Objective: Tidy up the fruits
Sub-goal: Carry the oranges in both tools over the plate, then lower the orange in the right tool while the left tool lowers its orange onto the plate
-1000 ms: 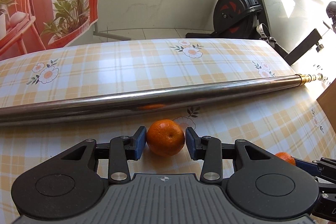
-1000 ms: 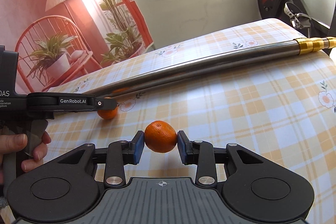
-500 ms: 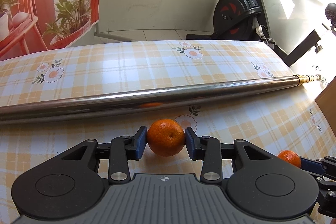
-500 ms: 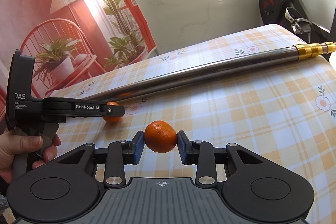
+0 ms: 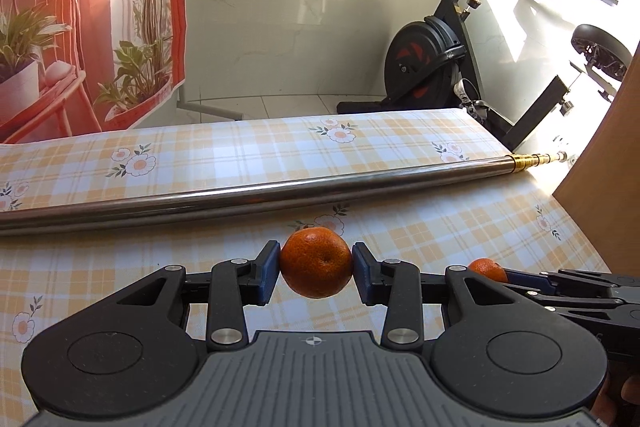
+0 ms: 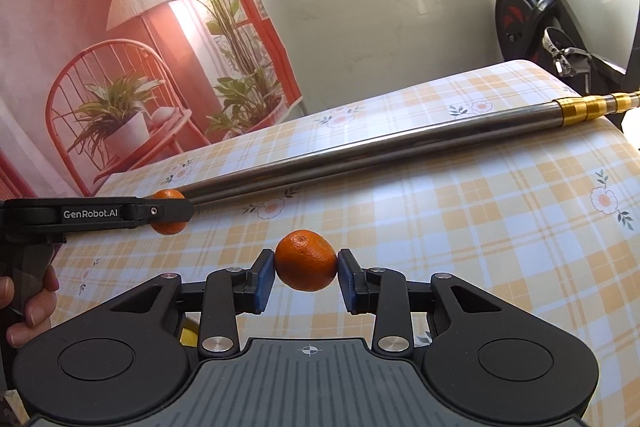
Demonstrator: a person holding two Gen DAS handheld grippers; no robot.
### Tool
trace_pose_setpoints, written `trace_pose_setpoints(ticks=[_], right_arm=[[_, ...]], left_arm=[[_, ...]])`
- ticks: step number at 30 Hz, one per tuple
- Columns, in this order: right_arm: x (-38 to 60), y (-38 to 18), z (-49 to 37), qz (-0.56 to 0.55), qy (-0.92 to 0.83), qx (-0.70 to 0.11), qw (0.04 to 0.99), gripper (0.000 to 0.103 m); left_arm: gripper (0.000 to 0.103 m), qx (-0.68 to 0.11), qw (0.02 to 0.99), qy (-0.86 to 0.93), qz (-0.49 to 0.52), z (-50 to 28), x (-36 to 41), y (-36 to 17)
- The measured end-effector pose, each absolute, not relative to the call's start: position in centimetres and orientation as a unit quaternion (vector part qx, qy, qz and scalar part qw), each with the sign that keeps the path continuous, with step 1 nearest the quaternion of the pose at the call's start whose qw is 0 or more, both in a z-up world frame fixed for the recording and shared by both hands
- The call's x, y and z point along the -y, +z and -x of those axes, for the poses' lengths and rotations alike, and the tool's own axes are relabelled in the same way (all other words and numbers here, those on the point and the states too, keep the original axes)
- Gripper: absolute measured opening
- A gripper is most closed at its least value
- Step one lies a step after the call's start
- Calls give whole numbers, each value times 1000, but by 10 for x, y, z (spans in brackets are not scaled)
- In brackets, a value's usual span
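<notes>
Table, plaid cloth, now lower in both views; steel pole across far side; left gripper clamped on mandarin, raised since 1 s ago; right gripper clamped on 2nd mandarin, likewise lifted; both picked, drop-off spot not in view.

A polished, mirror-bright metal pole with a brass-coloured tip lies on smooth checked tablecloth, while matt black plastic grippers with blue pads pinch dimpled, faintly glossy oranges.
</notes>
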State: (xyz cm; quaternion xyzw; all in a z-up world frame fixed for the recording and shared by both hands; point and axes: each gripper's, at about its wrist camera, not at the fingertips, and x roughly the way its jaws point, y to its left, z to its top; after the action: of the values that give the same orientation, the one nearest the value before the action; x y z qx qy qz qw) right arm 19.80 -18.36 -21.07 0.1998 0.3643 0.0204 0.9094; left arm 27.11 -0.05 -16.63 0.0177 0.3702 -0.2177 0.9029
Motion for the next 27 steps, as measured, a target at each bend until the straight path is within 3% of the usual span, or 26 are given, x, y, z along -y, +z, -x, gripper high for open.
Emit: trace_pose_setpoints(ticks=[13, 27], right_arm=[[150, -191, -174, -168, 43, -361, 916, 31], [119, -173, -147, -140, 72, -358, 921, 31]], left_arm=[[41, -338, 918, -207, 13, -195, -23, -141], [41, -344, 917, -200, 22, -155, -45, -148]])
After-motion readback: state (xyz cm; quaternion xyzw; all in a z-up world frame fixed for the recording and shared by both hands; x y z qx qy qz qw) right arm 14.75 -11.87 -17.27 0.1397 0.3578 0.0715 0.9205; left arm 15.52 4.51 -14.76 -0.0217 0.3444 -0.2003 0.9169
